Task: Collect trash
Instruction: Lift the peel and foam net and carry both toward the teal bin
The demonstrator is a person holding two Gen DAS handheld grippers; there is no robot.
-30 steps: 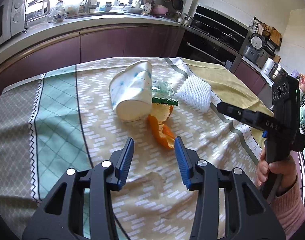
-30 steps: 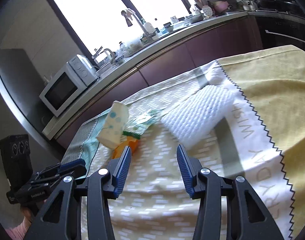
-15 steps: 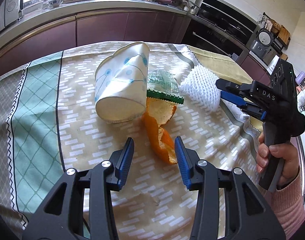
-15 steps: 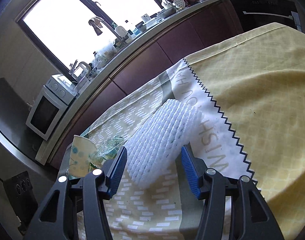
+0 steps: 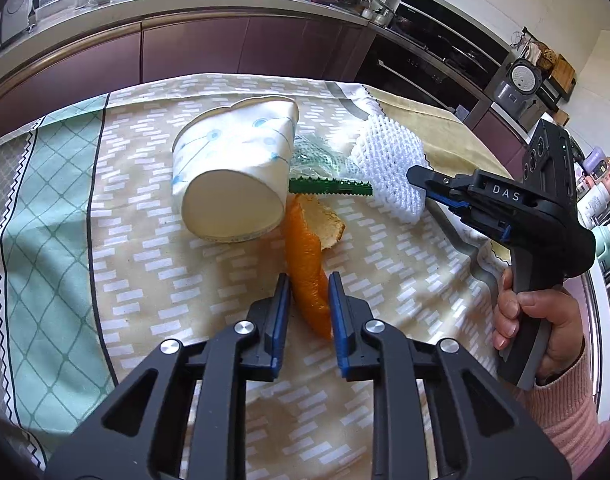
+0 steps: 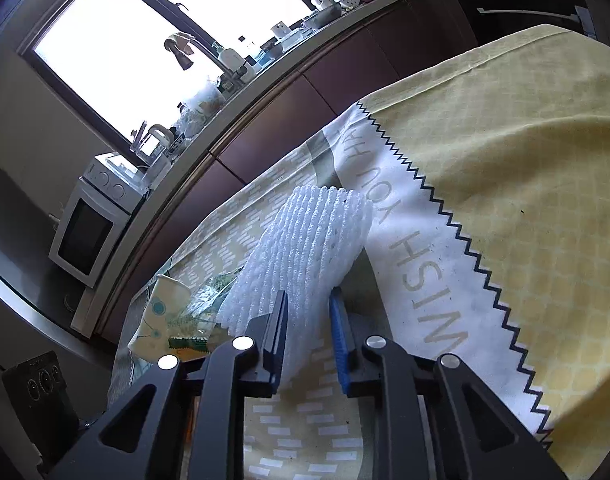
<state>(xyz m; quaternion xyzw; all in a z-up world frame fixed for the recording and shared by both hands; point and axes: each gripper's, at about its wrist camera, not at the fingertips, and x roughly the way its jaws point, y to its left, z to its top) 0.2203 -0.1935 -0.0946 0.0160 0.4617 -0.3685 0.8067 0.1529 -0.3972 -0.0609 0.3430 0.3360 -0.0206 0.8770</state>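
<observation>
beside cup (image 5: pixel 233 176), left view only: orange peel (image 5: pixel 305 268).

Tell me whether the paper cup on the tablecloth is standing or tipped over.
Tipped over. The paper cup lies on its side on the tablecloth, its round base facing the left wrist camera, its rim crushed, beside the orange peel.

bare cloth (image 5: pixel 153 280) left of paper cup (image 5: pixel 233 176) lies free.

The right tongs (image 6: pixel 308 312), having just been closing, pinch the white foam net (image 6: pixel 305 240) on the tablecloth (image 6: pixel 505 160).
</observation>
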